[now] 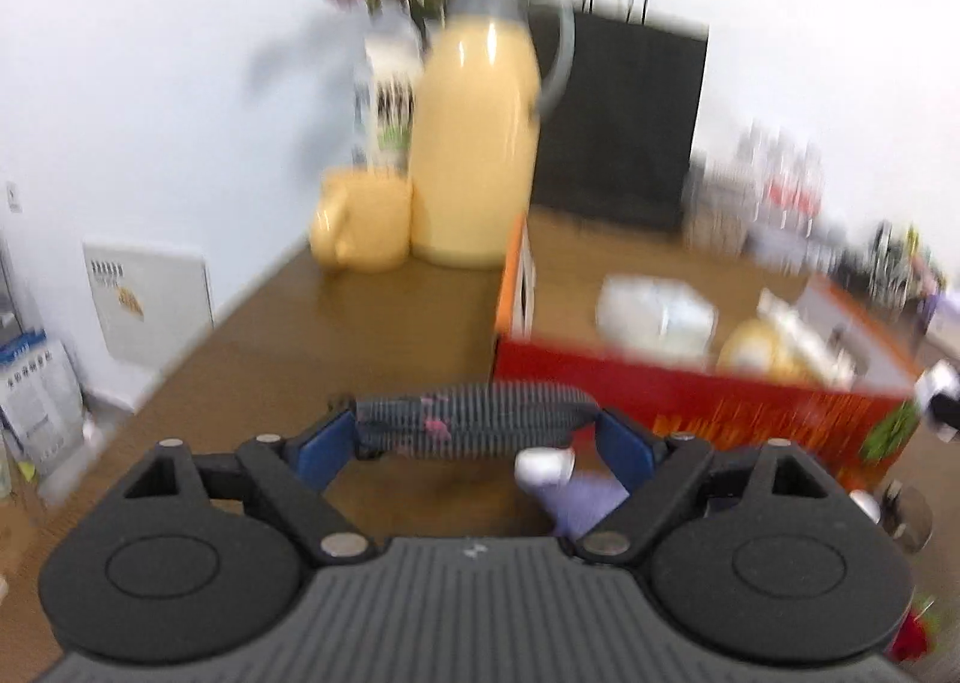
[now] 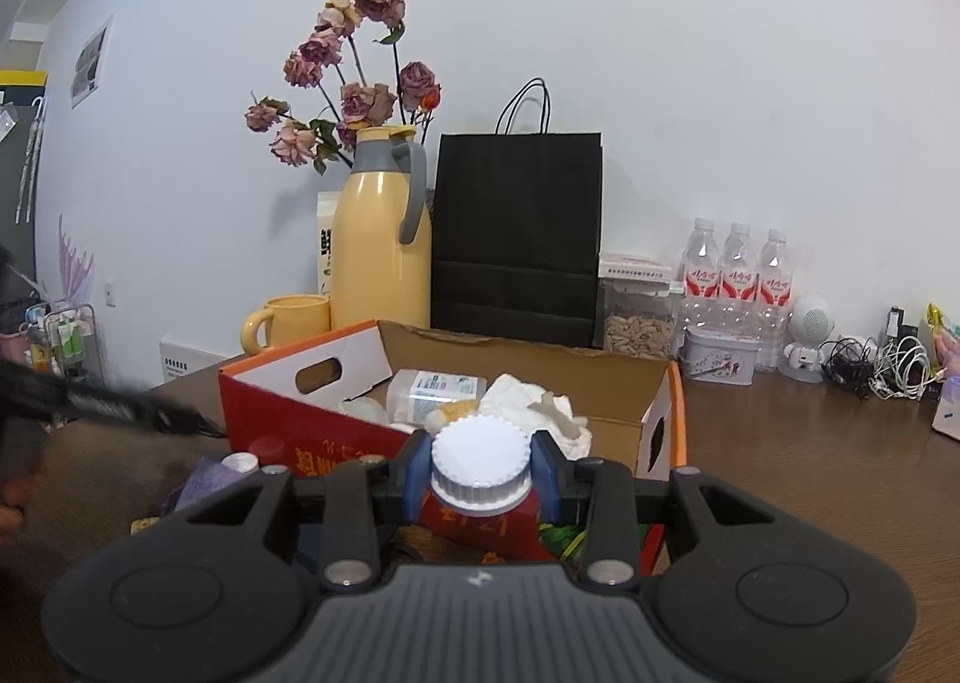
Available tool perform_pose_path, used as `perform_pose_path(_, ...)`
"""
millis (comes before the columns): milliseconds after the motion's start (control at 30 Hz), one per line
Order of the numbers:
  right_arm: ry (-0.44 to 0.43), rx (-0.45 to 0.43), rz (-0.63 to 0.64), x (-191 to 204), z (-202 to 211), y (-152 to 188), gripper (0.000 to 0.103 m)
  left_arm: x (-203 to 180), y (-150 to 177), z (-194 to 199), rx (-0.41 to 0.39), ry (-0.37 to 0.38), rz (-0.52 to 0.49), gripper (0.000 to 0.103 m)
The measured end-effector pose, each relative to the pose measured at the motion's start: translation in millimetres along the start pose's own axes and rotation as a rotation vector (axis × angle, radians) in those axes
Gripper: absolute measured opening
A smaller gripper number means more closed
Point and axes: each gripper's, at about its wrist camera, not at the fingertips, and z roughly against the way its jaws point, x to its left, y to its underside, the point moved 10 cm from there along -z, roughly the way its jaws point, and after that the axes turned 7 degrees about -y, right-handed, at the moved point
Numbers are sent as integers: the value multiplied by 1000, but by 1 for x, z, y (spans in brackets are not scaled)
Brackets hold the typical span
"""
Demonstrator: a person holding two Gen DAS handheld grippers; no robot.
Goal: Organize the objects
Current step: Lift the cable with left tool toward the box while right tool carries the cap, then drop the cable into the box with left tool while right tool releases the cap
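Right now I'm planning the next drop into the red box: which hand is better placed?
Right. The right gripper is clamped on the white-capped bottle just before the red box; the left gripper sits off to the box's side.

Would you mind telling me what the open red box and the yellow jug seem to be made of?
Red box: printed cardboard, shown by the raw brown inside and torn flap edge. Yellow jug: probably glossy plastic or coated metal, with a matte grey handle.

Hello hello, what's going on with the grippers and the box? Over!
Right gripper shut on white ribbed cap. Left gripper spans dark striped fabric bundle, grip unclear. Red-orange cardboard box open ahead, nothing blocking.
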Motion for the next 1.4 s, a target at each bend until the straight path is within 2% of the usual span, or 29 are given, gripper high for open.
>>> perform_pose_path(100, 10, -16, 6, -5, -2, -8, 34, -8, -28, 20, -75, 40, 13, 77)
perform_pose_path(167, 16, -31, 3, -9, -5, -17, 34, -20, -40, 25, -116, 57, -12, 76)
perform_pose_path(200, 17, -38, -2, -11, -8, -20, 34, -26, -44, 27, -127, 65, -25, 63)
perform_pose_path(233, 18, -43, -7, -13, -9, -23, 34, -31, -45, 27, -128, 91, -30, 19)
perform_pose_path(267, 16, -48, -11, -14, -11, -26, 34, -36, -46, 25, -109, 115, -22, 10)
perform_pose_path(500, 18, -61, -12, -20, -24, -38, 34, -58, -66, 16, -138, 142, -28, 14)
perform_pose_path(567, 12, -58, -20, -21, -25, -36, 34, -53, -62, 15, -130, 124, -15, 44)
perform_pose_path(600, 10, -55, -23, -21, -25, -34, 34, -47, -58, 14, -137, 96, -12, 80)
perform_pose_path(633, 10, -51, -27, -23, -26, -31, 34, -40, -55, 14, -151, 64, -9, 103)
perform_pose_path(700, 8, -42, -38, -25, -27, -25, 34, -24, -42, 9, -158, -26, -12, 103)
perform_pose_path(867, 4, -37, -53, -28, -28, -20, 34, 10, 0, -36, 41, -81, 4, 103)
perform_pose_path(933, 6, -38, -53, -28, -28, -19, 34, 12, 7, -48, 79, -57, -23, 103)
perform_pose_path(1067, 10, -29, -57, -30, -30, -16, 34, 3, 13, -62, 98, 25, -94, 103)
perform_pose_path(1200, 13, -24, -56, -30, -32, -15, 34, 6, 15, -79, 136, 53, -28, 103)
perform_pose_path(1300, 15, -19, -54, -29, -34, -13, 34, 10, 14, -78, 139, 92, 15, 87)
perform_pose_path(1400, 16, -13, -54, -29, -35, -12, 34, 9, 10, -65, 95, 96, 1, 83)
